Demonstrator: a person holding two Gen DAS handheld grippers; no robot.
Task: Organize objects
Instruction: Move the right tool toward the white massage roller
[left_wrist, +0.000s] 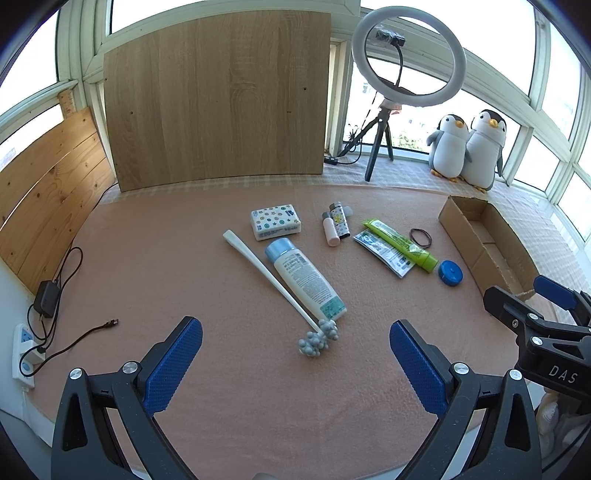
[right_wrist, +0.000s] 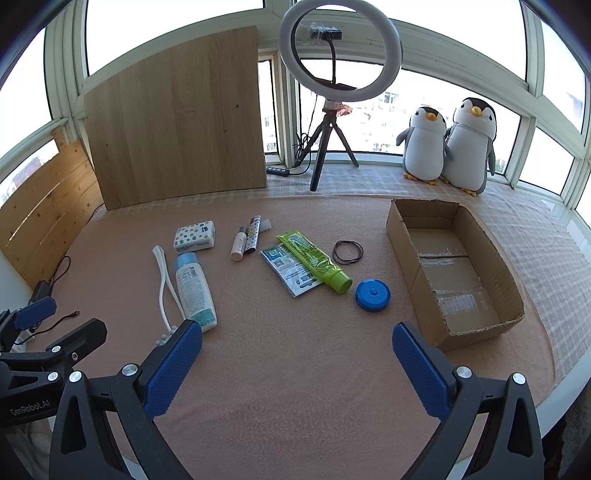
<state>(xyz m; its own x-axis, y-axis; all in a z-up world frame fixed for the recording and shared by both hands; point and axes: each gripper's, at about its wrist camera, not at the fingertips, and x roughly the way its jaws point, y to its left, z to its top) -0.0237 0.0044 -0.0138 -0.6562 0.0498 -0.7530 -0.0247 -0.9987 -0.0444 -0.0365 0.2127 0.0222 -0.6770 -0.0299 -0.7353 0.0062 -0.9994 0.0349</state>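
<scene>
Loose items lie on a pink cloth: a white bottle with a blue cap (left_wrist: 304, 278) (right_wrist: 194, 290), a long white massage stick (left_wrist: 275, 282) (right_wrist: 162, 291), a patterned tissue pack (left_wrist: 275, 220) (right_wrist: 195, 235), a pink tube (left_wrist: 331, 232) (right_wrist: 238, 248) beside a lighter (left_wrist: 340, 222) (right_wrist: 253, 236), a green tube (left_wrist: 400, 240) (right_wrist: 316, 262) over a sachet (left_wrist: 384, 251) (right_wrist: 290, 271), hair ties (left_wrist: 421, 237) (right_wrist: 348, 252) and a blue tape measure (left_wrist: 450, 273) (right_wrist: 373, 294). An empty cardboard box (left_wrist: 491, 245) (right_wrist: 452, 266) sits at the right. My left gripper (left_wrist: 295, 363) is open near the stick's knobbed end. My right gripper (right_wrist: 297, 369) is open, left of the box.
A wooden board (left_wrist: 218, 96) (right_wrist: 177, 129) leans against the window behind the cloth. A ring light on a tripod (left_wrist: 408, 59) (right_wrist: 340, 48) and two plush penguins (left_wrist: 469, 147) (right_wrist: 448, 144) stand on the sill. A power strip with a charger and cables (left_wrist: 44, 306) lies at the left edge.
</scene>
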